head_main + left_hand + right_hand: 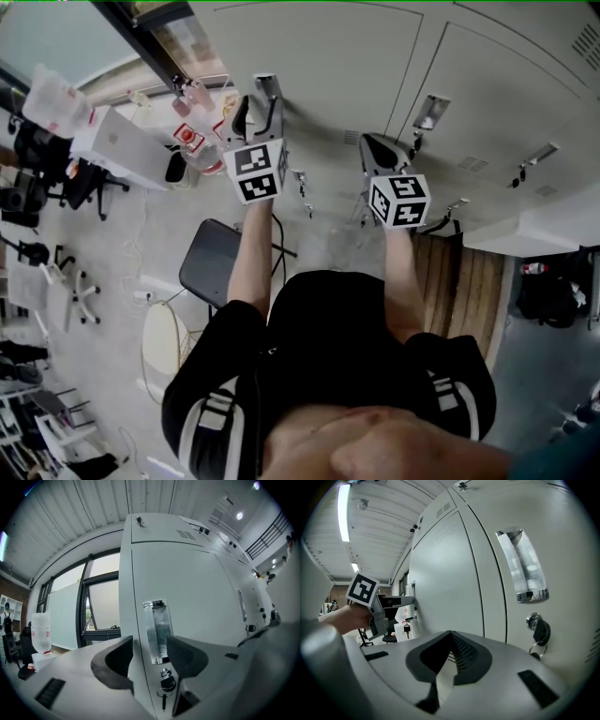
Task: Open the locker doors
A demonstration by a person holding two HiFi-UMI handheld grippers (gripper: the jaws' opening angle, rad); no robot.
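Locker doors [375,66], pale grey and shut, span the head view from 12 to 3 o'clock. Each has a chrome handle [157,630] with a key [167,684] below it. The floor [112,253] is grey, with office chairs [80,183] at 9 and a window [187,42] at 11. The left gripper's [149,653] fingers stand apart either side of one handle. The right gripper's [451,638] fingers are together, empty.

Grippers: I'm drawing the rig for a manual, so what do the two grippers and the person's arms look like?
The left gripper and right gripper have pale grey bodies with dark grey wedge-shaped pads; each carries a white cube with black square markers. The person wears a black short-sleeved top with white-striped sleeves.
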